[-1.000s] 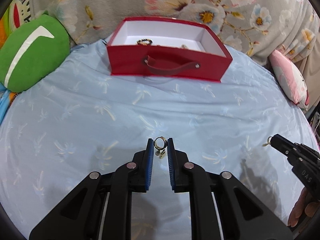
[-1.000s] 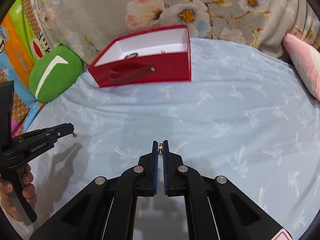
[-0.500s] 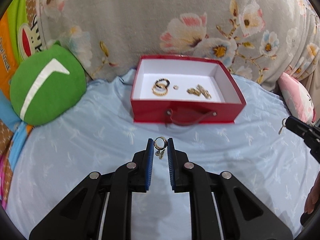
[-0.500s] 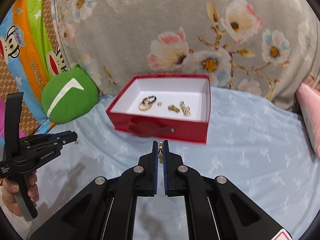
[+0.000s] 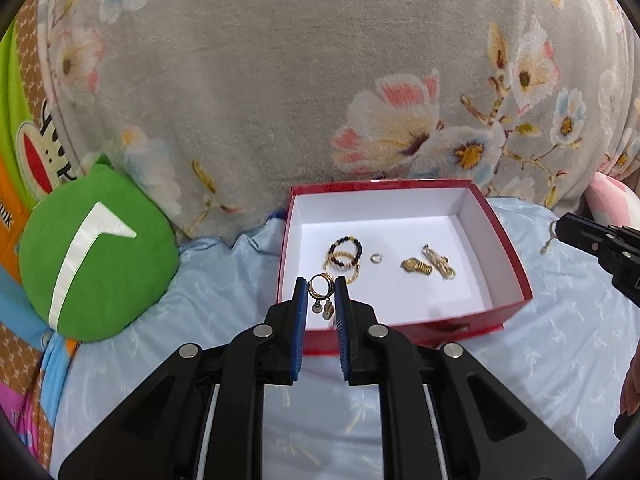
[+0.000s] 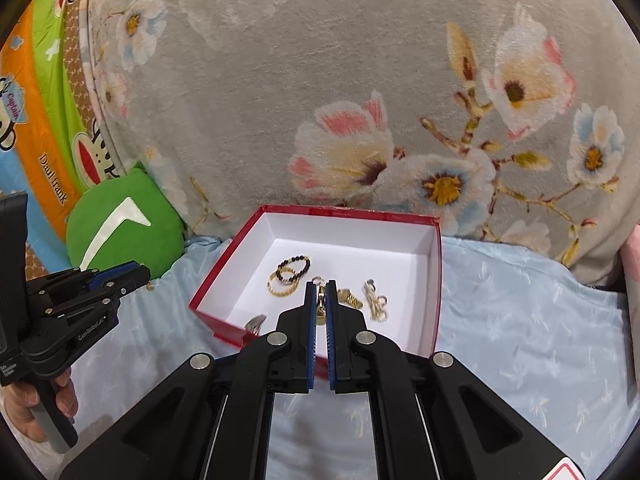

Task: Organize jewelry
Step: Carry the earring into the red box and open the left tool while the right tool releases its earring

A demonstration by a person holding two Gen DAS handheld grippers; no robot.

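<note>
Red cardboard box (image 5: 404,326) sits open on the pale blue bedspread (image 5: 560,360), and I count several pieces already on its white floor: a beaded bracelet (image 5: 346,246), a gold chain bracelet (image 5: 343,266), a small ring (image 5: 376,258) and some gold trinkets (image 5: 428,266). So I judge the sorting well underway. My left tool (image 5: 321,294) is narrowed onto a hoop earring (image 5: 320,285) with dangling charms, held over the box's near-left corner. My right tool (image 6: 321,304) is pinched nearly closed on a thin gold piece (image 6: 321,306), too edge-on to name, poised over the box front. What remains, I think, is releasing both into the box; I see no loose jewelry on the bed in either view.
</note>
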